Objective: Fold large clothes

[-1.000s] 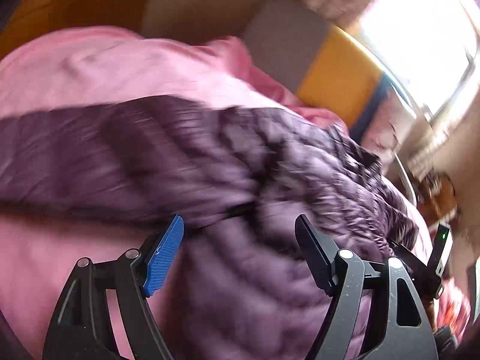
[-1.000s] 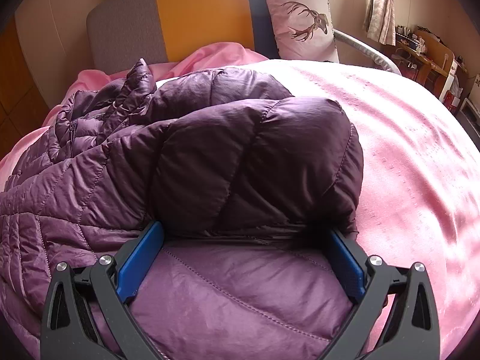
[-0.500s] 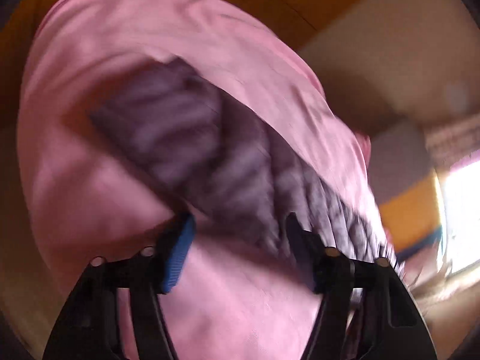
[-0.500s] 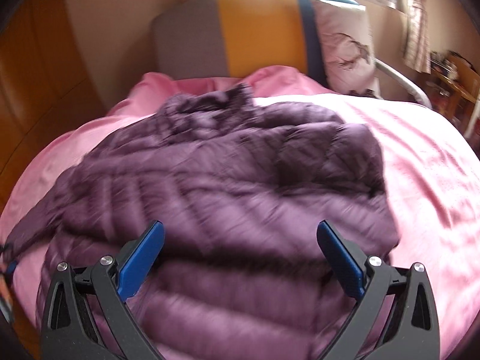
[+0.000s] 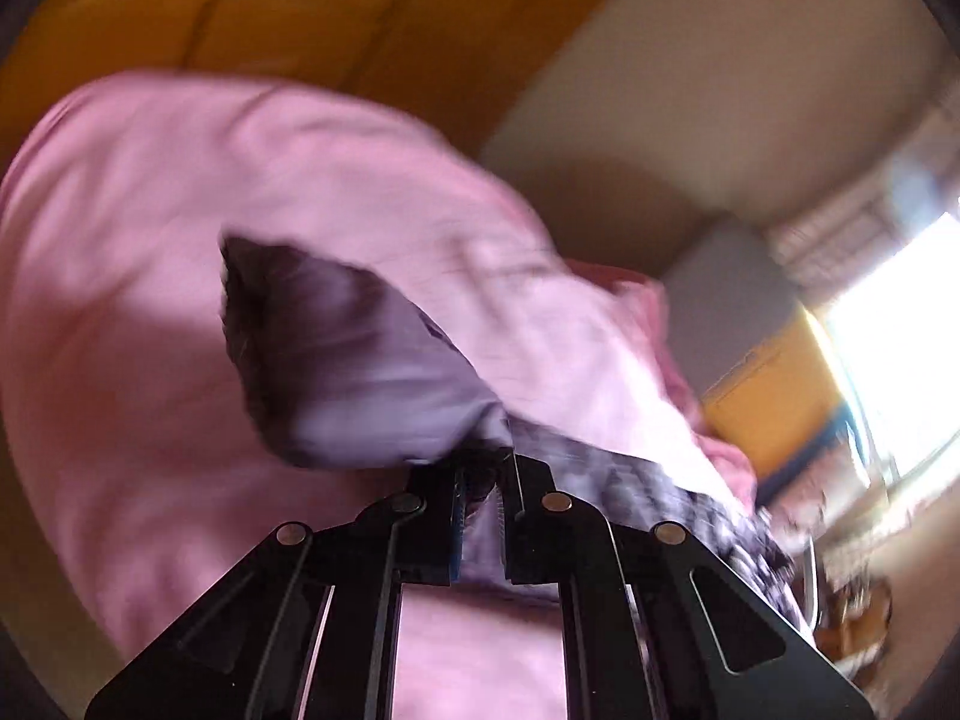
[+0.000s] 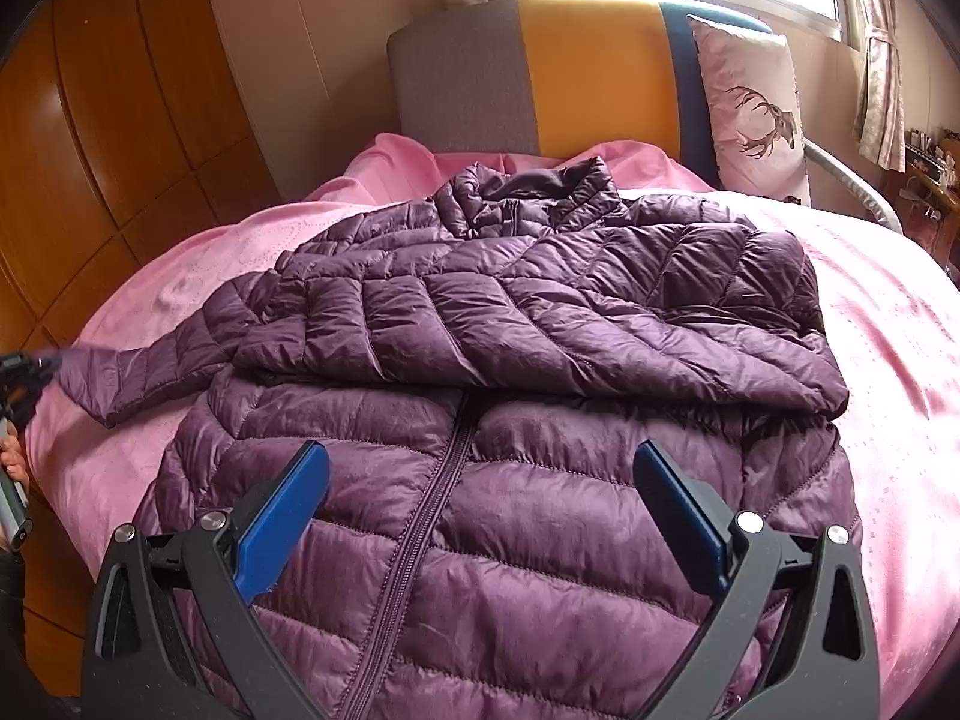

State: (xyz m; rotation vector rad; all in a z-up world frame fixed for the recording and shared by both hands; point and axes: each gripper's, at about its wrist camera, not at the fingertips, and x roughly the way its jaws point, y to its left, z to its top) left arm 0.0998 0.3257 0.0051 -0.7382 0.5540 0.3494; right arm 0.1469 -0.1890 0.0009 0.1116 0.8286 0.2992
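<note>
A purple quilted down jacket (image 6: 510, 480) lies front up on the pink bed, zipper toward me. One sleeve is folded across the chest (image 6: 600, 324). The other sleeve (image 6: 150, 366) stretches out to the left. My left gripper (image 5: 480, 480) is shut on that sleeve's cuff (image 5: 336, 372) and holds it up off the bed; it also shows at the left edge of the right wrist view (image 6: 18, 378). My right gripper (image 6: 480, 486) is open and empty, above the jacket's lower front.
The pink bedspread (image 6: 900, 360) covers the bed. A grey, yellow and blue headboard (image 6: 540, 72) and a deer-print pillow (image 6: 750, 102) stand at the far end. Wooden wardrobe doors (image 6: 120, 120) are at the left, a window behind, cluttered furniture far right.
My left gripper has closed on the sleeve cuff and swung out to the left. My right gripper has let go of the folded sleeve and pulled back above the jacket's lower front.
</note>
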